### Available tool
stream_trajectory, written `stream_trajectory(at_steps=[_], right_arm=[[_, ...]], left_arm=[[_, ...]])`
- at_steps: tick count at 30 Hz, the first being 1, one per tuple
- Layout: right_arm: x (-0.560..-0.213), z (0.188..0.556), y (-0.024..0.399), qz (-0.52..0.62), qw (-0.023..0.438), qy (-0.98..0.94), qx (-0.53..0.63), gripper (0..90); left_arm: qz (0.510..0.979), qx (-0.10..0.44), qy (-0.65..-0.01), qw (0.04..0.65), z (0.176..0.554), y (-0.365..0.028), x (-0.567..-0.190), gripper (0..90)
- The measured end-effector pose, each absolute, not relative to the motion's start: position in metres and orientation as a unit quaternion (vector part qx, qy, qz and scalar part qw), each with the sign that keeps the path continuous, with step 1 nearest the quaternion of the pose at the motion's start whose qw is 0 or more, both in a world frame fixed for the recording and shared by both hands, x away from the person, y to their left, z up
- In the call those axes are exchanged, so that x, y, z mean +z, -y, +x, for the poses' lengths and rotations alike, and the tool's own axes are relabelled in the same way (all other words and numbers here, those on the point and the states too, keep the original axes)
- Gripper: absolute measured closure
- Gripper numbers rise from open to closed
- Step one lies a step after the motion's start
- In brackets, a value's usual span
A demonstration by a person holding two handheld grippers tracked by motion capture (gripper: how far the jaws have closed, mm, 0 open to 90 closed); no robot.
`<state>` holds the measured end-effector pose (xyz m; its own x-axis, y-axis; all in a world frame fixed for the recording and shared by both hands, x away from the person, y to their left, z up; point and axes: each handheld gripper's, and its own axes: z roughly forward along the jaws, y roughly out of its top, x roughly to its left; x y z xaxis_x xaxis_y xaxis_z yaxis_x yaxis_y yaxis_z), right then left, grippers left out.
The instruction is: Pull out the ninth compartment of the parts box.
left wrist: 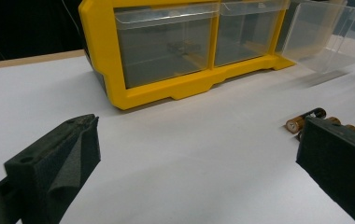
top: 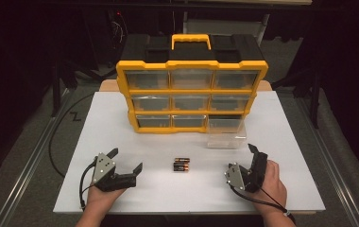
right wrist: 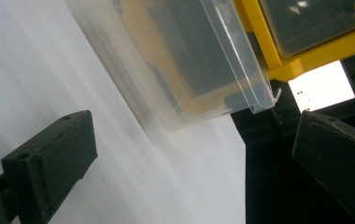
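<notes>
A yellow and black organizer [top: 192, 90] with clear drawers stands at the back middle of the white table [top: 121, 123]. Its bottom right drawer [top: 226, 135] is drawn forward and looks empty. A small cluster of black and copper batteries [top: 181, 165] lies in front, between my grippers. My left gripper [top: 126, 159] rests open to their left, with the batteries [left wrist: 306, 120] beside its right jaw and nothing between the jaws. My right gripper [top: 255, 158] stands open, turned on its side, facing the clear drawer [right wrist: 175, 60].
The table's front edge [top: 187, 210] runs just below both hands. Dark floor and stand legs surround the table. A cable [top: 64, 142] trails off the left side. The organizer's carry handle [top: 190, 40] sticks up at the back.
</notes>
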<state>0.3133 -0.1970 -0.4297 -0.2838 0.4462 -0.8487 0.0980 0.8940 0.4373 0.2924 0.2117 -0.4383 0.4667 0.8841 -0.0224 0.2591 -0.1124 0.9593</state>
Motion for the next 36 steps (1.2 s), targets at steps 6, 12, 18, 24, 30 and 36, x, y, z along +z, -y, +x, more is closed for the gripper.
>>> stream_trajectory(at_steps=[6,12,18,24,30,36], right_arm=[[-0.427,0.314,0.200,0.210,0.560,-0.778,0.190,1.1],[-0.424,0.315,0.205,0.243,0.540,-0.775,0.221,1.2],[-0.421,0.318,0.214,0.285,0.513,-0.764,0.269,1.1],[-0.415,0.321,0.225,0.334,0.471,-0.746,0.333,1.2],[-0.415,0.325,0.235,0.379,0.423,-0.731,0.379,1.2],[-0.416,0.329,0.243,0.419,0.361,-0.712,0.432,1.2]], left_arm=[[0.683,0.304,-0.418,0.515,0.293,-0.211,-0.438,0.4],[0.683,0.311,-0.416,0.514,0.291,-0.210,-0.438,0.3],[0.673,0.330,-0.420,0.512,0.290,-0.209,-0.437,0.3],[0.678,0.324,-0.423,0.507,0.292,-0.209,-0.438,0.4],[0.684,0.316,-0.424,0.503,0.293,-0.208,-0.439,0.3],[0.684,0.315,-0.423,0.504,0.293,-0.207,-0.439,0.3]])
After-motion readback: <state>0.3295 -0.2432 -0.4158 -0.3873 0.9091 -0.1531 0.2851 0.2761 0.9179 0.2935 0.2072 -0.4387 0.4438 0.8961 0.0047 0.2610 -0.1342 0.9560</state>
